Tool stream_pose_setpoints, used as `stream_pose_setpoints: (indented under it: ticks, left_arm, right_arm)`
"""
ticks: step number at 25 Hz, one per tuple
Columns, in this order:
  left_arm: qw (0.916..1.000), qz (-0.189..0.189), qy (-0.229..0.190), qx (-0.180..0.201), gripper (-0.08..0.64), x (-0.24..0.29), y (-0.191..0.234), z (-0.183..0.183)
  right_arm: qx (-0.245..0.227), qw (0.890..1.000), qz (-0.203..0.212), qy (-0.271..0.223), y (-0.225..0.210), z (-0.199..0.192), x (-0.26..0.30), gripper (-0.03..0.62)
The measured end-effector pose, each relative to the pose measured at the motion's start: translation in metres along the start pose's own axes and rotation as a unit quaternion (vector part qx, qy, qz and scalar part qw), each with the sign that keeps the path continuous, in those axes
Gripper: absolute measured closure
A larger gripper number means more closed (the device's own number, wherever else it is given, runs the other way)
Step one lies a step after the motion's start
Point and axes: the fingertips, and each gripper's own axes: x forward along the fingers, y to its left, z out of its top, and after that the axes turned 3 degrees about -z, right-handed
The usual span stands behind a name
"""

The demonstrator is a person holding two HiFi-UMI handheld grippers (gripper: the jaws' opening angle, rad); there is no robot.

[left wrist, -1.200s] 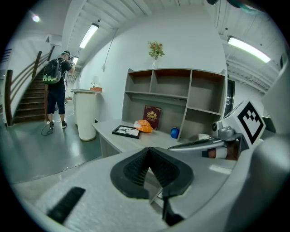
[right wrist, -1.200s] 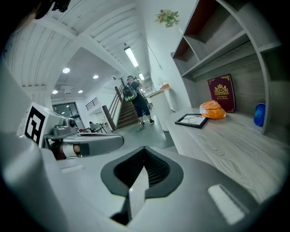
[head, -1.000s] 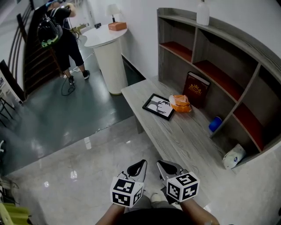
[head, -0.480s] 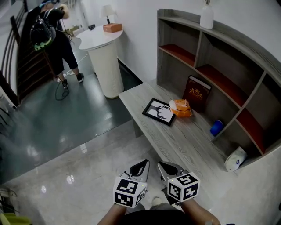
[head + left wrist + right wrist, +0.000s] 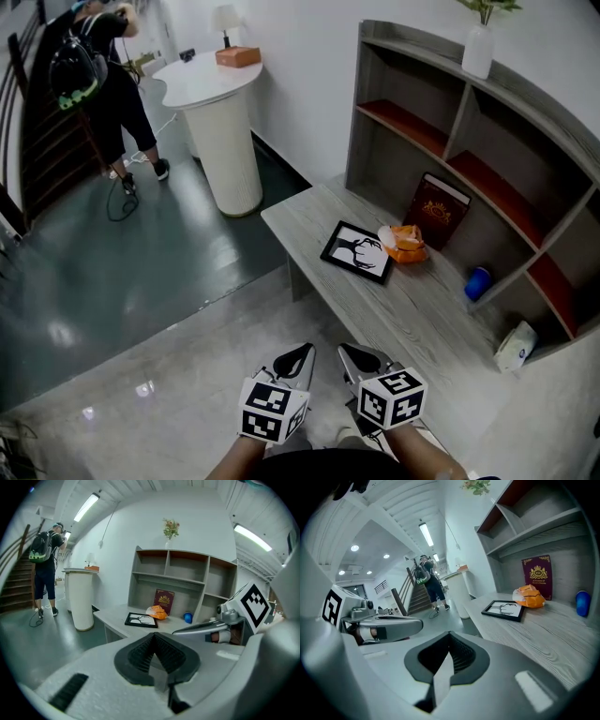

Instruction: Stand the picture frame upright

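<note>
Below the shelves, the counter carries the picture frame flat beside an orange bag. It's likely light, stiff and breakable, best pinched at an edge. Left gripper and right gripper: jaws together, empty.

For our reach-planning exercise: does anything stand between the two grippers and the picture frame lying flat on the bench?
Nothing visible does. Only floor and bare bench separate the left gripper and right gripper from the picture frame. The orange bag lies beyond the frame, by its far corner.
</note>
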Motion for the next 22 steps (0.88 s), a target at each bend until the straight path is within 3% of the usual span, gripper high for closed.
stream_pose_setpoints:
  ticks: [16,22]
  left_arm:
    - [0.9988,-0.042,0.022,0.01,0.56,-0.01,0.097,0.0]
    - [0.9978,-0.058,0.032,0.001,0.56,0.008,0.105,-0.003]
  right_arm:
    - [0.018,0.999,-0.044,-0.003,0.042,0.016,0.08,0.594]
    - [0.03,0.997,-0.069,0.005,0.021,0.015,0.089,0.594]
